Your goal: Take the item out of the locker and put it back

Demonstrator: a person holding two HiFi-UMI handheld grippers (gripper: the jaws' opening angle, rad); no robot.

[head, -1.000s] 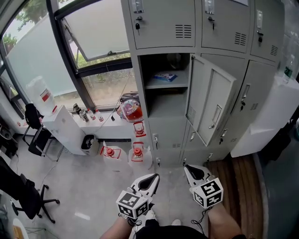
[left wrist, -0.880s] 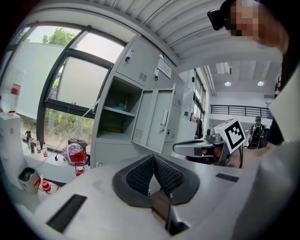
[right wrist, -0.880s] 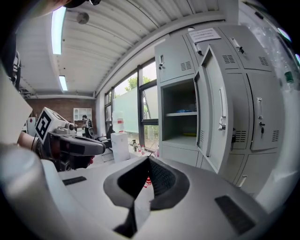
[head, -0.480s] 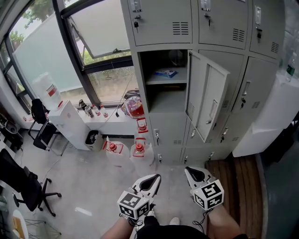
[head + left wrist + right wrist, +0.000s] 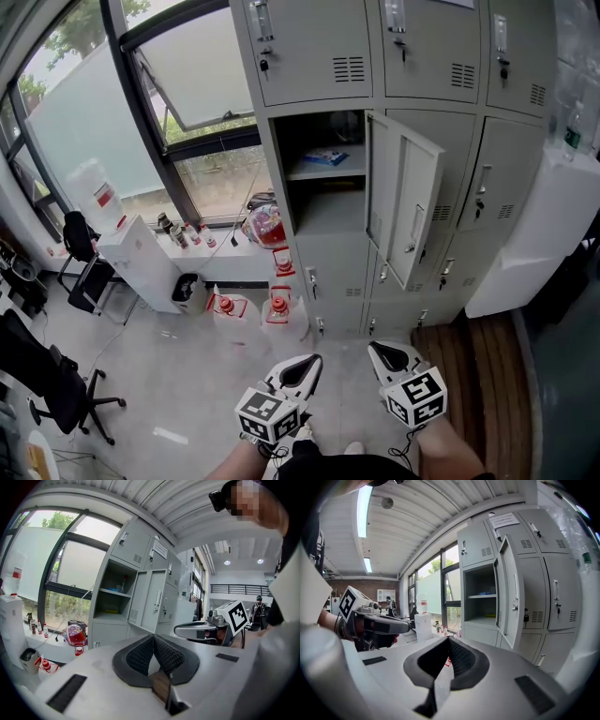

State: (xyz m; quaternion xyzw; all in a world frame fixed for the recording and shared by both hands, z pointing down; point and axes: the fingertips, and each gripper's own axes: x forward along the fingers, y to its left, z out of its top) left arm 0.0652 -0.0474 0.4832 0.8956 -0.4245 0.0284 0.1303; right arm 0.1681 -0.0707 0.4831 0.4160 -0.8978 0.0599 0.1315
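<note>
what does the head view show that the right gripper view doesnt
Only the head view: the right gripper's marker cube and the wooden floor beside the lockers. Only the right gripper view: the ceiling light and that gripper's shut, empty jaws up close. Both: the open locker, the blue item on its shelf, and the left gripper.

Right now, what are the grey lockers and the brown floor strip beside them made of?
Lockers: probably painted sheet metal; smooth matte grey, with punched vent slots and thin folded door edges.
Brown floor strip: looks like wood planks or wood-look laminate; parallel board lines show, but which one I can't tell.
</note>
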